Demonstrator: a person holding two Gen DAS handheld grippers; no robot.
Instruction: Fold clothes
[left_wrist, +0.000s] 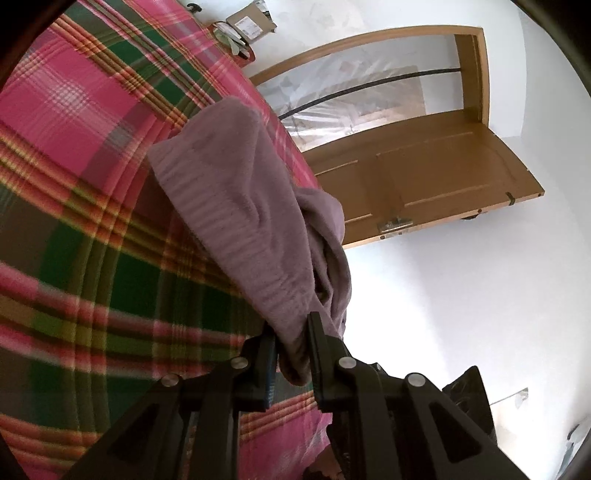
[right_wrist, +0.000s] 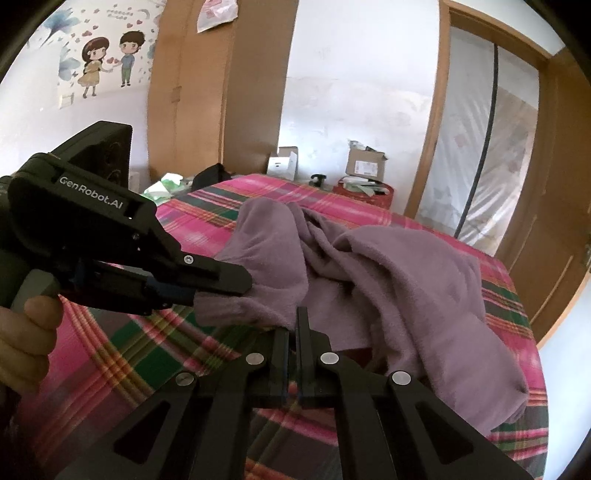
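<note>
Purple garment (right_wrist: 388, 266) lifted off plaid bed (right_wrist: 122, 343): left tool (left_wrist: 291, 339) clamps a bunched edge, right tool (right_wrist: 293, 332) clenched on another edge, likely spreading it to fold.

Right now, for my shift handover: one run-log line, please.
stage: mid-fold | left gripper: shut on purple garment | right gripper: shut on garment edge | surface: plaid bed

Black angular left gripper (right_wrist: 221, 286) marked "GenRobot.AI"; flat black fingers (right_wrist: 303, 332), silver round rivets, blue pads
</note>
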